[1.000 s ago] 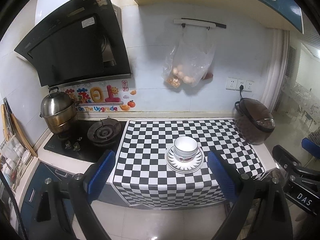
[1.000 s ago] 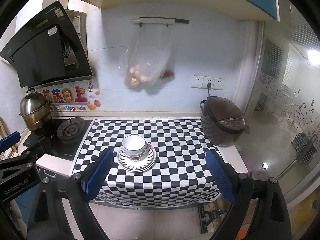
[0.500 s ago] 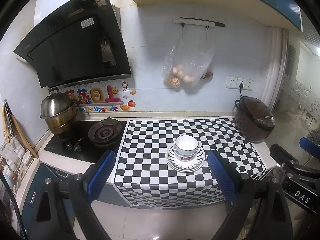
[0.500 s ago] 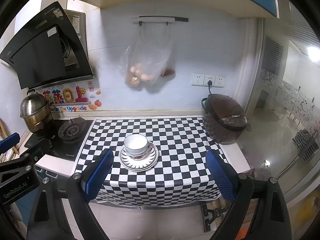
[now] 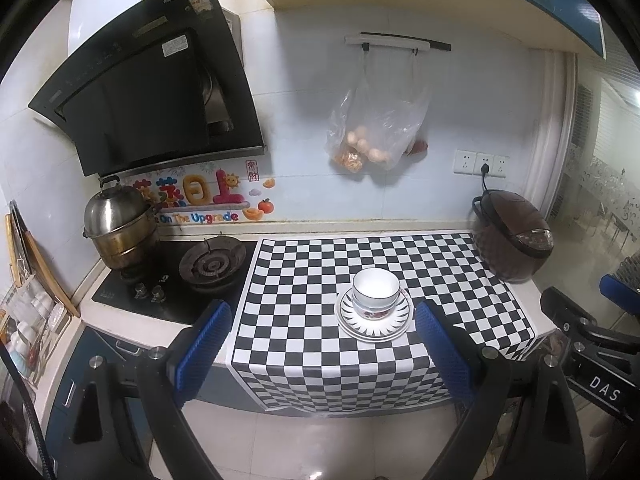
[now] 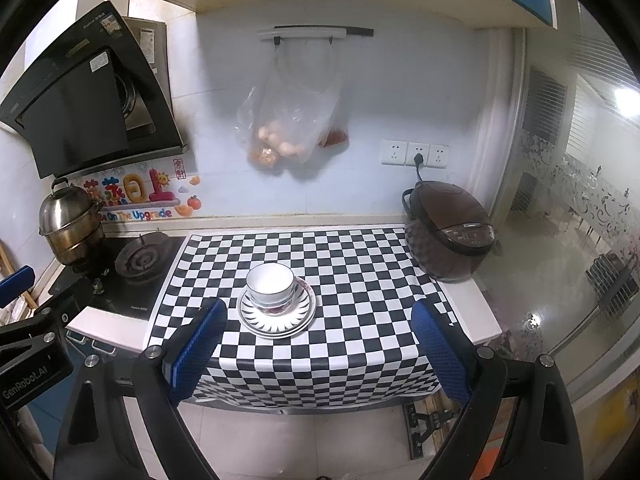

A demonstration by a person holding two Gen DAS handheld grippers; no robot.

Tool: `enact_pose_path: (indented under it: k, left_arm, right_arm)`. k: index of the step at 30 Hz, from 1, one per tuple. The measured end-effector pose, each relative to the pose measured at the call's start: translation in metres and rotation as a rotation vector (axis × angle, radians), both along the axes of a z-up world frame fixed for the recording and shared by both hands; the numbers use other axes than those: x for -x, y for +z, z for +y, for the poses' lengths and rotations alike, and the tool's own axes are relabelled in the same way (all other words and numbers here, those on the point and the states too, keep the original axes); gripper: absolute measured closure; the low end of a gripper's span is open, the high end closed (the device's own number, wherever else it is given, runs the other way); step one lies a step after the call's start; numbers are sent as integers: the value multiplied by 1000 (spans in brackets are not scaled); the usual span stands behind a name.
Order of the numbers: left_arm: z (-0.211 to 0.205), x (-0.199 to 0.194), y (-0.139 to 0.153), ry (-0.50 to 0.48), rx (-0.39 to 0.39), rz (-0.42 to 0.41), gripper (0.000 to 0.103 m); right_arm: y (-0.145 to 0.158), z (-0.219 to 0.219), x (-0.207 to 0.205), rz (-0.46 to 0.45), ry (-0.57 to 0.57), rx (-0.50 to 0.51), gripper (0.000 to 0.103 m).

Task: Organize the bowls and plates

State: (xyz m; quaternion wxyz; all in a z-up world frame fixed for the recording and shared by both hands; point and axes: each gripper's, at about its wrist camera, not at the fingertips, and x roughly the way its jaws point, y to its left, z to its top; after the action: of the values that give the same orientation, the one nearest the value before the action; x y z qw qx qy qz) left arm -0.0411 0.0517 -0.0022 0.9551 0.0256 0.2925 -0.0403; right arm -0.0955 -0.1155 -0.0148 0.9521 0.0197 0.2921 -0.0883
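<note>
White bowls (image 5: 376,292) (image 6: 270,286) are nested on a small stack of patterned plates (image 5: 374,322) (image 6: 276,316), near the front of a black-and-white checkered cloth (image 5: 304,280) (image 6: 360,280). My left gripper (image 5: 322,344) is open, held back from the counter edge in front of the stack, with nothing between its blue pads. My right gripper (image 6: 318,348) is open too, empty, and also in front of the counter, with the stack just left of its middle.
A brown rice cooker (image 5: 512,236) (image 6: 448,232) stands at the cloth's right end. To the left are a gas hob (image 5: 212,264) and a steel steamer pot (image 5: 116,228). A plastic bag of food (image 6: 288,128) hangs on the wall.
Both grippers have drifted slightly back and up from the counter; the bowls and plates have not moved.
</note>
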Motion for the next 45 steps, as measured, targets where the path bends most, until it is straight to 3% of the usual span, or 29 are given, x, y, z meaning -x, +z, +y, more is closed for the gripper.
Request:
enact_pose_path:
  k: [45]
  left_arm:
    - [4,12,-5,22,4,-6,9]
  right_arm:
    - [0,-3,4,2,13,22,8]
